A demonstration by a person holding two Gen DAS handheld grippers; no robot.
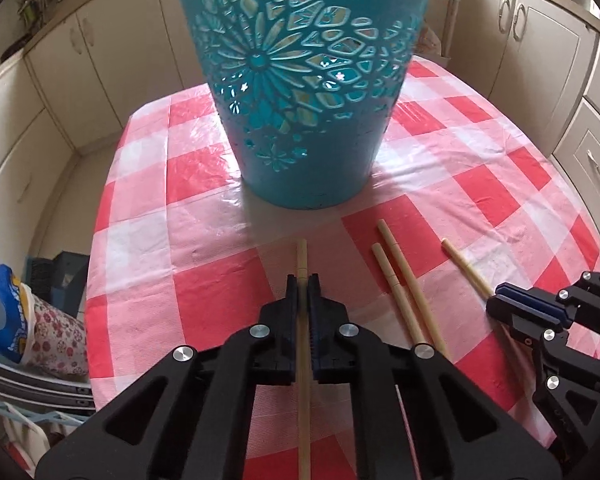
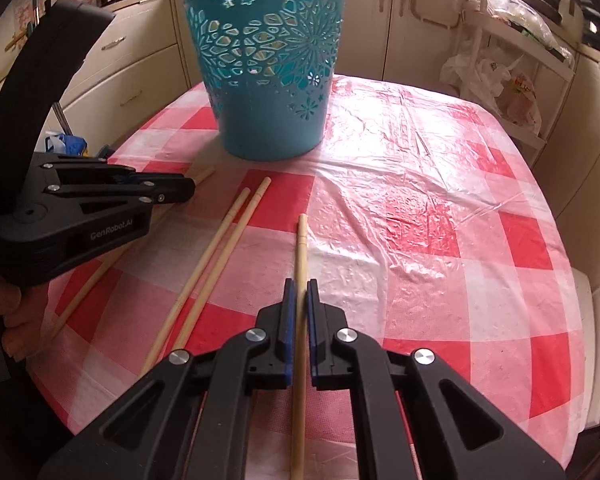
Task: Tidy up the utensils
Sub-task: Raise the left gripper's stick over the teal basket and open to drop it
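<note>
A teal cut-out basket [image 1: 300, 80] stands on the red-and-white checked table [image 1: 204, 184], and shows too in the right wrist view [image 2: 272, 60]. My left gripper [image 1: 303, 280] is shut on a wooden chopstick [image 1: 302, 256] that points toward the basket. My right gripper [image 2: 300, 284] is shut on another chopstick [image 2: 301, 240]. Two loose chopsticks [image 1: 396, 280] lie side by side between the grippers, also seen in the right wrist view [image 2: 220, 248]. My right gripper [image 1: 500, 304] shows at the right edge of the left view, my left gripper [image 2: 188, 188] at the left of the right view.
Cream kitchen cabinets [image 1: 80, 60] surround the table. Plastic bags hang on a rack [image 2: 496, 76] at the right. A bag and clutter [image 1: 16, 316] sit below the table's left edge. The tablecloth [image 2: 440, 200] is wrinkled plastic on the right side.
</note>
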